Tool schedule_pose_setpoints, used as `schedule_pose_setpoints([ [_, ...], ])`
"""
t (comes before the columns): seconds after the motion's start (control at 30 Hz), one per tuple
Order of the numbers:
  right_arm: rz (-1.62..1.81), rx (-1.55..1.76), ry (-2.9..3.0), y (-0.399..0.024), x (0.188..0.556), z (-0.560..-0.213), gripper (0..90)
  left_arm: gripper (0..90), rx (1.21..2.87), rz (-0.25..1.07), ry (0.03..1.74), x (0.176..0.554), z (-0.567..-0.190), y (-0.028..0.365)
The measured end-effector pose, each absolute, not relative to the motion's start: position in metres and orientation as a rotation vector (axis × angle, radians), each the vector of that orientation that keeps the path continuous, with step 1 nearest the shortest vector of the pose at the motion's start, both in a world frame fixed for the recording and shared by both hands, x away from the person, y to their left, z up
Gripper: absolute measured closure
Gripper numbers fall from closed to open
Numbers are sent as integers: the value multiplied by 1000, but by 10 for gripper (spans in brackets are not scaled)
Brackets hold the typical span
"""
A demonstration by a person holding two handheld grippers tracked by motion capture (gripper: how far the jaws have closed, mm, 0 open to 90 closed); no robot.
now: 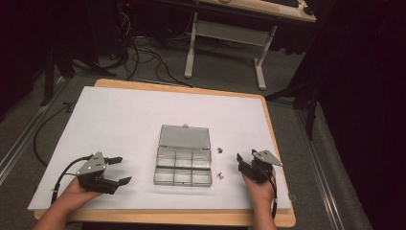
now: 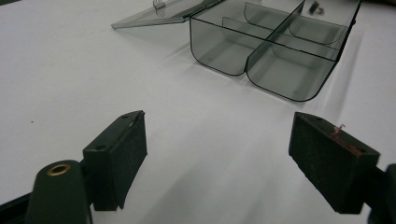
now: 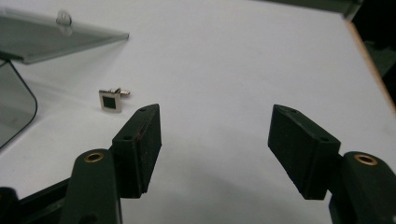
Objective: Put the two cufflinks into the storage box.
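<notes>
High view: clear box point(image 1: 183, 166) sitting mid-table, lid lying open behind it. Two cufflinks point(image 1: 220, 150) lying just right of box, near right gripper point(image 1: 245, 160); left gripper point(image 1: 116, 170) waiting left of box. Both sets of jaws standing apart, holding nothing.

Left gripper view: box point(image 2: 275, 51) lying ahead, compartments looking empty. Best keeping this hand ready for steadying box.

Right gripper view: square cufflink point(image 3: 111, 100) lying ahead-left of jaws, beside box corner. Likely next: swinging left, lowering until pads are straddling its square face, closing gently so it isn't skidding.
</notes>
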State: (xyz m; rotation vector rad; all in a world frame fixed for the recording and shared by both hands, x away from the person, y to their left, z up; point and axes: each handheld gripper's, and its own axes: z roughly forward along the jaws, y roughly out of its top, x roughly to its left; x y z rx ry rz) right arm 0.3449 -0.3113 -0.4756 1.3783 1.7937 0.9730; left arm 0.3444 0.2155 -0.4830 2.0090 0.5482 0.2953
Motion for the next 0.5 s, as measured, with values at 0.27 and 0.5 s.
schedule_pose_setpoints([
  [0.27,991,1429,1783,-316,346,-475,323,197,2010,302,542,344,-483,215],
  [0.5,990,1428,1782,-316,345,-475,324,197,2016,306,533,343,-483,215],
])
